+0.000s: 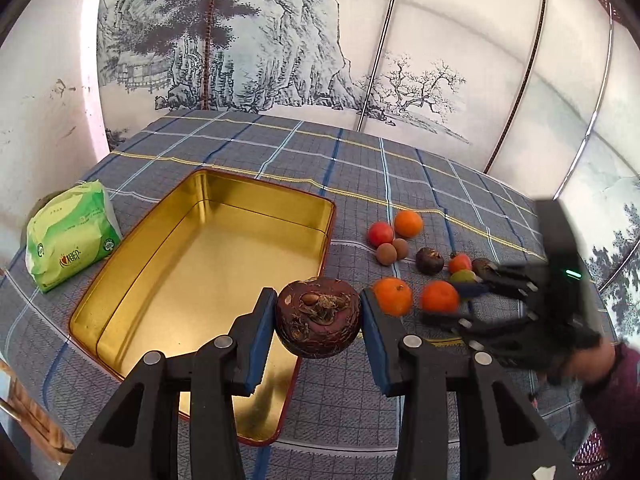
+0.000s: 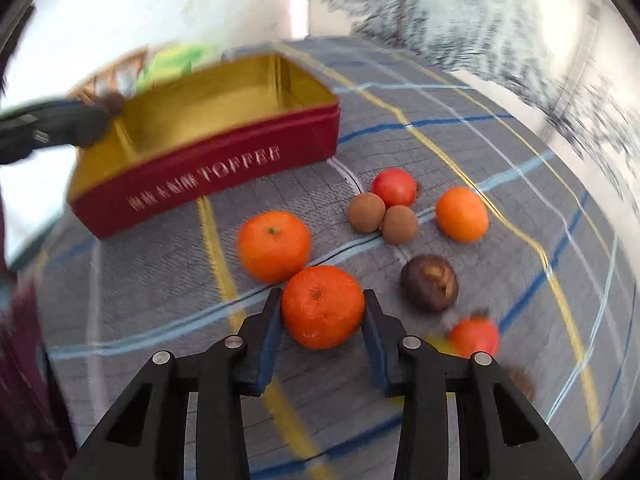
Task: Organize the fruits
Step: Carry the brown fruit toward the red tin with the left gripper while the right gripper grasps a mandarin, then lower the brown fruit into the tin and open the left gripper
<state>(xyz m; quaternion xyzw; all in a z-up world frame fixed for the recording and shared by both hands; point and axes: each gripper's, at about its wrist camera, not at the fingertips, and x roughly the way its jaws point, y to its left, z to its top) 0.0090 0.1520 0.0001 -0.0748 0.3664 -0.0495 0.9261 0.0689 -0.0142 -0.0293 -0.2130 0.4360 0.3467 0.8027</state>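
The left gripper [image 1: 319,318] clamps a dark brown fruit [image 1: 319,317] above the tin's [image 1: 132,264] near edge; the right gripper [image 2: 323,312] has its pads against an orange [image 2: 323,306] on the checked cloth [image 2: 520,280]; beyond lie two more oranges [image 2: 274,246], longans [image 2: 366,212] and a red fruit [image 2: 394,187]; farthest, a green packet [image 1: 70,236].

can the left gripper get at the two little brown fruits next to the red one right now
Probably not yet: the left gripper is shut on a dark round fruit. The brown pair lies uncovered otherwise.
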